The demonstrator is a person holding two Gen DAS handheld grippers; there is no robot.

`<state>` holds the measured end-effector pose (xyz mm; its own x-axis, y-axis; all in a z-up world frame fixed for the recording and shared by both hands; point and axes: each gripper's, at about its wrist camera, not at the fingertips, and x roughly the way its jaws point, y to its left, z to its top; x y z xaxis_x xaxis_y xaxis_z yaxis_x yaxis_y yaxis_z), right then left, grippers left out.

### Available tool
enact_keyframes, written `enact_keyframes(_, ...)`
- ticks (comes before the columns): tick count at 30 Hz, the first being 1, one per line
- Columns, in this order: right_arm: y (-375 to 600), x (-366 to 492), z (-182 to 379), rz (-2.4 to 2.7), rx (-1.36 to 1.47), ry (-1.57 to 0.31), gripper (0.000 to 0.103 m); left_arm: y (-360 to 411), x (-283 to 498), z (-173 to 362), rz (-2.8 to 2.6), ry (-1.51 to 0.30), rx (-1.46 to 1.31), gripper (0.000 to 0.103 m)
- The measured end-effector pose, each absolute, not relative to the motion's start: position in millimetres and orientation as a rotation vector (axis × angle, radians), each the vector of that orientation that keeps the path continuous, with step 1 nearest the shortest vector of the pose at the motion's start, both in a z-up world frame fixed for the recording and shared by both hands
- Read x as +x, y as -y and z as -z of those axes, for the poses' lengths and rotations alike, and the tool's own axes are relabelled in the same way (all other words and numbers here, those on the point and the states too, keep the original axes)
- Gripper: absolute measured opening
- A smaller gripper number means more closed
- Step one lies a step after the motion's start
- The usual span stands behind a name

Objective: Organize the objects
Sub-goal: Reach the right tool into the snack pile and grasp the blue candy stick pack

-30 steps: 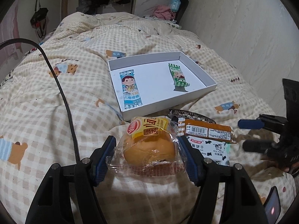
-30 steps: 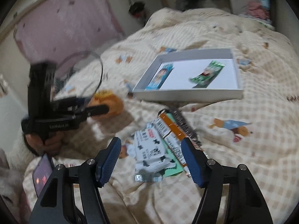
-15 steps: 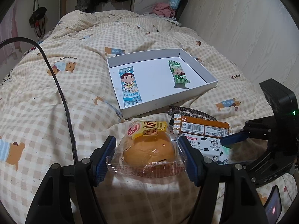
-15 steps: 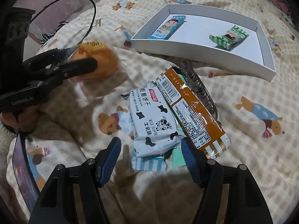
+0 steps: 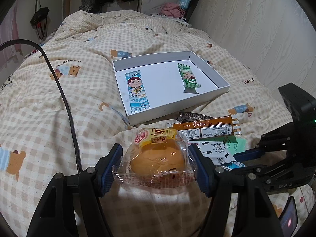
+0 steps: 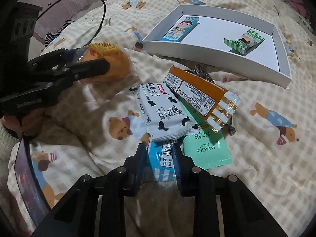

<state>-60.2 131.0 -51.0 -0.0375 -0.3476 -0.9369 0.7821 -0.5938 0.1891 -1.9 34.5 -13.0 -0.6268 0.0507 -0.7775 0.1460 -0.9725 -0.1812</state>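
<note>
We count two snacks in the white tray (image 5: 177, 109) | left tool (image 5: 156, 164) holds the bun (image 5: 158, 158) | right tool (image 6: 160, 162), just closing, pinches the blue packet (image 6: 162, 162) | four packets remain near the tray

Bedspread (image 5: 59, 102) was cream-and-tan check with little bears. Box (image 5: 173, 111) was plain white. One wrapper (image 6: 164, 110) had black cow spots on white, another packet (image 6: 199, 92) was orange, the sachet (image 6: 205, 150) mint green, and the bun (image 5: 158, 158) golden orange under a yellow label.

glossy plastic bread wrapper (image 5: 156, 169), soft cloth quilt (image 5: 59, 106).
</note>
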Motion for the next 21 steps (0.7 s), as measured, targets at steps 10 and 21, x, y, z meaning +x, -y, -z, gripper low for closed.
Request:
enact_keyframes(10, -126, -75, 39, 1.753, 1.430, -0.454, 0.053, -37, -3, 15, 2.764, -0.347, 1.342, 0.072)
enact_keyframes(21, -122, -68, 53, 1.712, 1.533, -0.517, 0.027, -36, -4, 15, 2.766, -0.351, 1.341, 0.072)
